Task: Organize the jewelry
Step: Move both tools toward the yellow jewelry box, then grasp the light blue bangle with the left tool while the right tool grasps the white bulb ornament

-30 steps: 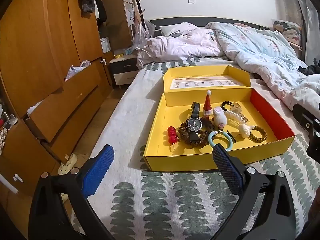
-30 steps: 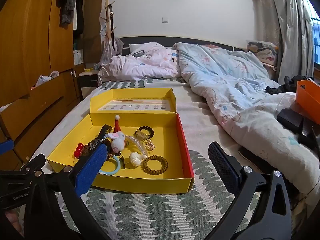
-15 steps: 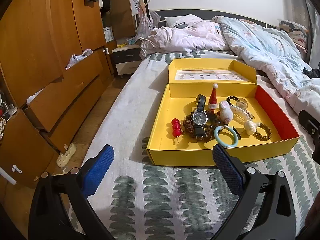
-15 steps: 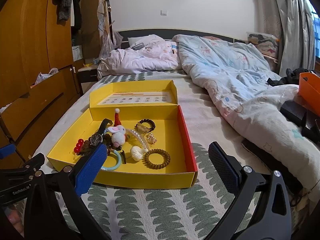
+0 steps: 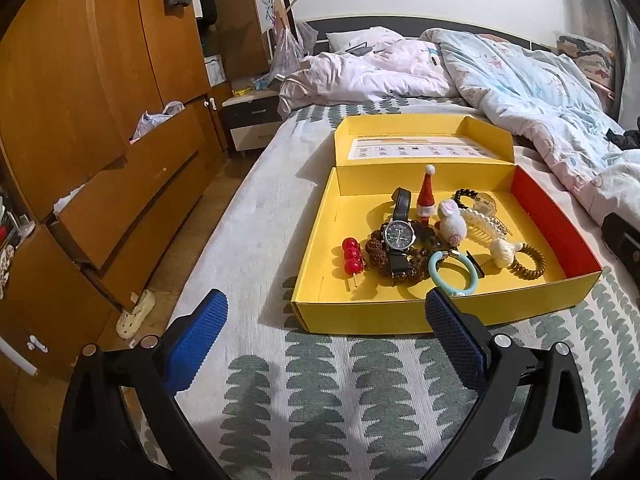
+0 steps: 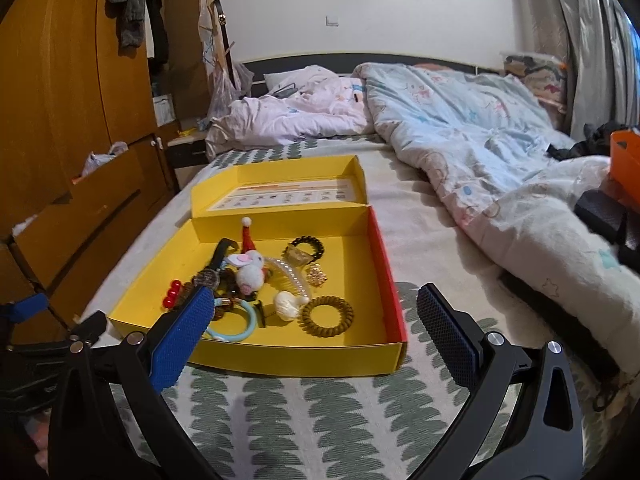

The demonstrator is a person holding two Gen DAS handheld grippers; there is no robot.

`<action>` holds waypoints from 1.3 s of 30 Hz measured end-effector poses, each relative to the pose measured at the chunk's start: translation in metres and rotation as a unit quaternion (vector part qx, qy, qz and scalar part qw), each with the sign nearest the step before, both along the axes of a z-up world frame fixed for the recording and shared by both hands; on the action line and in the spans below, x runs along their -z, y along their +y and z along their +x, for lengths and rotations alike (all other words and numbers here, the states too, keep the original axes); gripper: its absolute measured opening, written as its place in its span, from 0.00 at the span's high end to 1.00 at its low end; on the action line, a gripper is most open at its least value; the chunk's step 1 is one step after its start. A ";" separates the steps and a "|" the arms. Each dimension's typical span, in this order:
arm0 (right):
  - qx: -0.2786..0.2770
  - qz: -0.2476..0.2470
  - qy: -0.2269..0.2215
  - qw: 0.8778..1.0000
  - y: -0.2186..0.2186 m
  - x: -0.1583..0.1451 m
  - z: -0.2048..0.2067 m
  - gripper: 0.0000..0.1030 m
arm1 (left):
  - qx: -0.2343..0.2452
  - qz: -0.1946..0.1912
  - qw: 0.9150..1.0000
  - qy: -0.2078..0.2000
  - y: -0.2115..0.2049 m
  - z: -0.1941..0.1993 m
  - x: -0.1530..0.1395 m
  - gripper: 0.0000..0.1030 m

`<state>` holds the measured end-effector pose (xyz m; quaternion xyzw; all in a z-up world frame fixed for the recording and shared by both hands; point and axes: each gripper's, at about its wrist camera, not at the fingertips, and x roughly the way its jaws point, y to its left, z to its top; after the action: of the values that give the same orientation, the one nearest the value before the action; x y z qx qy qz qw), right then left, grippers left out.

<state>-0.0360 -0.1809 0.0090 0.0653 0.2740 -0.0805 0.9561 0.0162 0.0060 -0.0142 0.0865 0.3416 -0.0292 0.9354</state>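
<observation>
Left wrist | left tool agape, empty | before yellow box

The bed carries everything. Its cover is pale with rows of green leaf-like shapes. An open yellow box rests flat on it near the foot end, its lid folded back toward the head. A pale blue duvet lies crumpled along the bed's right side, reaching down past the box. A pink-white duvet is bunched at the head, with a pillow behind it.
</observation>
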 end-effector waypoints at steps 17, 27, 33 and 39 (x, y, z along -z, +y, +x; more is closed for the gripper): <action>-0.072 -0.042 0.027 0.996 0.024 -0.030 0.052 0.03 | -0.003 -0.021 0.997 0.072 -0.008 0.032 0.002 0.05; -0.093 -0.044 0.095 0.990 0.031 -0.028 0.113 0.03 | 0.031 -0.027 0.998 0.050 -0.037 0.058 -0.016 0.05; -0.106 0.000 0.142 0.984 0.010 -0.014 0.144 0.03 | 0.041 -0.013 0.995 0.094 -0.051 0.086 -0.009 0.05; -0.108 0.045 0.191 0.975 -0.005 0.014 0.165 0.03 | 0.056 0.015 0.988 0.143 -0.064 0.112 0.012 0.05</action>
<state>0.1294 -0.1862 -0.0047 0.0620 0.4601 0.0245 0.8854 0.1280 -0.0576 -0.0259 0.1141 0.4671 -0.0889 0.8723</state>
